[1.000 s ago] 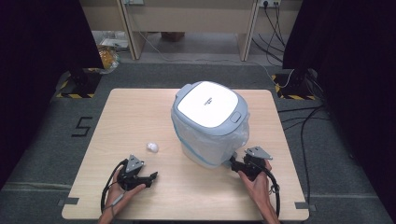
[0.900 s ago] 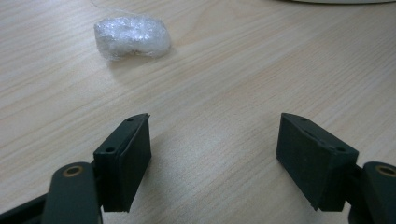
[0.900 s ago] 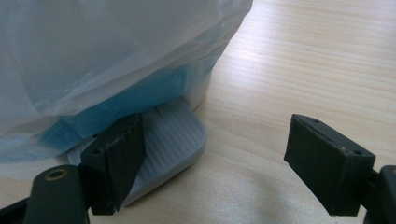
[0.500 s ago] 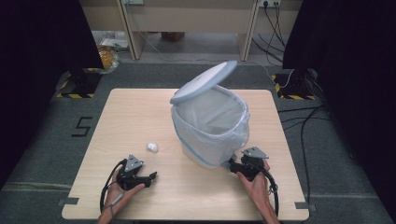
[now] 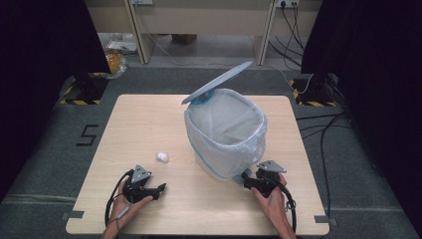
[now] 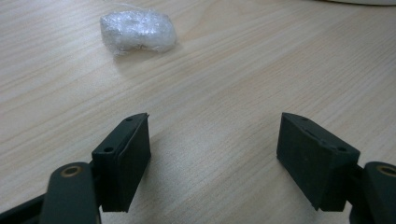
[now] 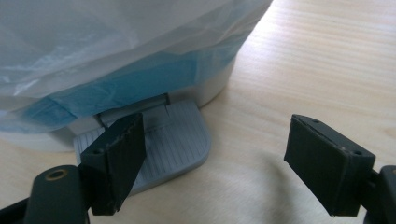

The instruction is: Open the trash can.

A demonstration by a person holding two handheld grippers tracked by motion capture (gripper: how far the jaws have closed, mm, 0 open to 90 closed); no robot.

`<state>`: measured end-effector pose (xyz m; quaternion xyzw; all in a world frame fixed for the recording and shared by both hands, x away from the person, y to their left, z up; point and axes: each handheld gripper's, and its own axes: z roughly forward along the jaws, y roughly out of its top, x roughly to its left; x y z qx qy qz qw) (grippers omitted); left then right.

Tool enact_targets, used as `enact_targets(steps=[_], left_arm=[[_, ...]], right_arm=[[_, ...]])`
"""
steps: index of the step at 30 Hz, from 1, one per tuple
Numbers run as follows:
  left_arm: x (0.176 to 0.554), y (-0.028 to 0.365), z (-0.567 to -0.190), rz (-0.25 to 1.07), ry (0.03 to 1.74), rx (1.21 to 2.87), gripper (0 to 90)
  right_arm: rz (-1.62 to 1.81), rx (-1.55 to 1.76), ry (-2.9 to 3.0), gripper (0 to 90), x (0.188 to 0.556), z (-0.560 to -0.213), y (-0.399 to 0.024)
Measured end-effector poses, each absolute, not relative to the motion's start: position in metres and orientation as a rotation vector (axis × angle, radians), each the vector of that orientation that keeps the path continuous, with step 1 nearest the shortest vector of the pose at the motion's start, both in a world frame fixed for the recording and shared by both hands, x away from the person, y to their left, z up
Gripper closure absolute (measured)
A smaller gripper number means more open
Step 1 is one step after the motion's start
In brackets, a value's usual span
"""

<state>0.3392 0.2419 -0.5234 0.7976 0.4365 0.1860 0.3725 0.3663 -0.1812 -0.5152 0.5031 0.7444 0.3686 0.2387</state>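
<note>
the bin (image 5: 226, 134) stands on the surface (image 5: 149, 114), right of the middle, with a bag (image 5: 249, 144) lining it and its lid (image 5: 217, 81) tilted up at the far side. its pedal (image 7: 173, 140) lies at the near foot of the bin, one jaw of the right gripper (image 5: 255, 181) resting on it. the wad (image 5: 162, 157) lies left of the bin, just beyond the left gripper (image 5: 152, 190).
</note>
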Motion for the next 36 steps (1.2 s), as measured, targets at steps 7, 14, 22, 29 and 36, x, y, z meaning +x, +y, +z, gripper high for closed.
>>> enact_targets(steps=[7,14,22,29,36], left_arm=[[0.341,0.247,-0.524,0.475,1.113,2.045,24.4],[0.347,0.255,-0.518,0.532,1.129,2.010,24.5],[0.360,0.255,-0.508,0.570,1.126,1.975,24.6],[0.373,0.251,-0.506,0.573,1.128,1.959,24.8],[0.388,0.242,-0.507,0.578,1.124,1.965,24.9]], right_arm=[[1.004,1.363,2.034,20.2,0.360,-0.515,-0.176],[1.003,1.369,2.035,20.2,0.357,-0.515,-0.174],[1.012,1.377,2.039,20.2,0.356,-0.516,-0.173],[1.018,1.378,2.045,20.2,0.357,-0.516,-0.174],[1.020,1.375,2.047,20.2,0.357,-0.516,-0.174]])
